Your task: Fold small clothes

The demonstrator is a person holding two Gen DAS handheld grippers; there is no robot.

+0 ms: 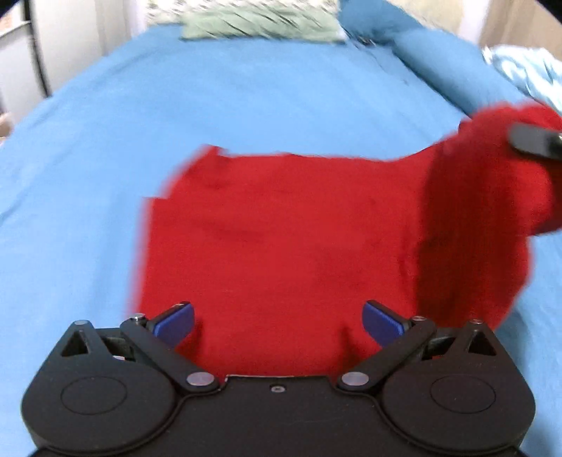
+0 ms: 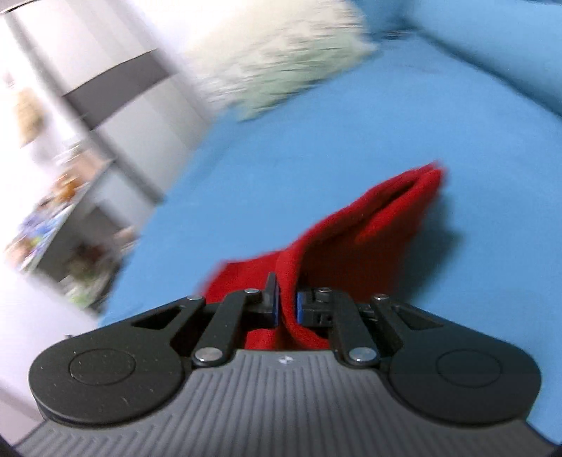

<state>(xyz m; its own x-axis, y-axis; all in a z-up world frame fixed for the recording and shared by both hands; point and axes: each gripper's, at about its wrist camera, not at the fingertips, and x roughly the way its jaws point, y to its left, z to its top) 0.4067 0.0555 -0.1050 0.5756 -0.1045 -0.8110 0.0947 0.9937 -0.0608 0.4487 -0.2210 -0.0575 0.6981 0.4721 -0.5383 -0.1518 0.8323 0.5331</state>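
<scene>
A blue bedsheet (image 1: 246, 98) is spread below a patterned pillow (image 1: 260, 21). The red garment (image 1: 281, 239) lies mid-sheet, its right edge pinched by the right gripper (image 2: 288, 306). The left gripper (image 1: 277, 323) is held wide over the near hem. The raised edge should be carried across evenly.

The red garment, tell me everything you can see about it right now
The red garment is a small plain piece of soft, fuzzy-looking knit or fleece. Most of it lies spread flat on the blue bedsheet. Its right side is lifted and draped, pinched between the closed fingers of the right gripper, with a doubled edge showing in the right wrist view. The left gripper hovers open at its near edge, gripping nothing. Motion blur hides finer details.
</scene>
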